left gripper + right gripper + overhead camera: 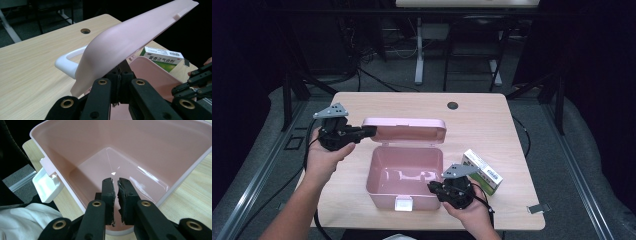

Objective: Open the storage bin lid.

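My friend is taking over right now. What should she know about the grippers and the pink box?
Left gripper: shut on the lid at its left edge, holding it up and open.
Right gripper: jaws nearly together, holding nothing, at the front right rim of the pink box.
Things: the box sits mid-table, looks empty inside, white latch facing the person. A green and white medicine carton lies on the table just right of the box.
Done: box opened.
Left: probably put the carton in and close the lid.
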The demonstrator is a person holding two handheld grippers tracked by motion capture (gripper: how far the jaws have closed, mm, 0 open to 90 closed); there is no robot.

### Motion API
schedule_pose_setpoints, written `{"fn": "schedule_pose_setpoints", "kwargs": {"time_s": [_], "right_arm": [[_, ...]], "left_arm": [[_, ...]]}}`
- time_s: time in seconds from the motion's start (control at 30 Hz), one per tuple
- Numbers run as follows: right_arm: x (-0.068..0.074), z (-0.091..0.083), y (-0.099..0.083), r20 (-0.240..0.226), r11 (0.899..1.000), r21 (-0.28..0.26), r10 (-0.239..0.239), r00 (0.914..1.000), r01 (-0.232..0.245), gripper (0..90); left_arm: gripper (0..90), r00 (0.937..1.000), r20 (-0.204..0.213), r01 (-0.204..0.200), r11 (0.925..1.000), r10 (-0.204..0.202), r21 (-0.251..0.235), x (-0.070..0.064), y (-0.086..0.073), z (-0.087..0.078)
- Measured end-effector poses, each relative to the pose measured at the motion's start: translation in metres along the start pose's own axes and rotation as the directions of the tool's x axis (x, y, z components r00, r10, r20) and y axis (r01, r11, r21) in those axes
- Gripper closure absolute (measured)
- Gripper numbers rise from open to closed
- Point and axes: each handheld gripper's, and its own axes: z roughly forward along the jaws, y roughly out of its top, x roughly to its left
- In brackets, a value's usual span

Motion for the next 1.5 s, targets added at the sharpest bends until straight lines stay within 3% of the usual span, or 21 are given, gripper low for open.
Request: {"fn": "schedule_pose_setpoints", "kwargs": {"time_s": [0.4, 0.77, 1.17, 1.5], "right_arm": [[0.002, 0.0, -0.001, 0.0, 1.0, -0.005, -0.005, 1.0, 0.005, 80.7], [0.001, 0.0, -0.001, 0.0, 1.0, -0.01, -0.003, 1.0, 0.003, 80.9], [0.001, 0.0, -0.001, -0.006, 1.0, -0.015, 0.001, 1.0, -0.001, 80.8], [0.0, 0.0, -0.002, -0.007, 1.0, -0.015, 0.005, 1.0, -0.005, 81.3]], "left_arm": [[89.5, 0.9994, -0.025, 0.024, 0.9997, -0.024, 0.0, 0.011, -0.002, 0.004], [89.3, 0.9993, -0.036, 0.013, 0.9998, -0.012, 0.016, 0.014, -0.006, 0.009], [87.0, 0.9978, -0.051, 0.045, 0.9984, -0.043, 0.035, 0.024, -0.014, 0.016], [84.9, 0.9934, -0.09, 0.076, 0.9957, -0.071, 0.053, 0.032, -0.023, 0.028]]}}
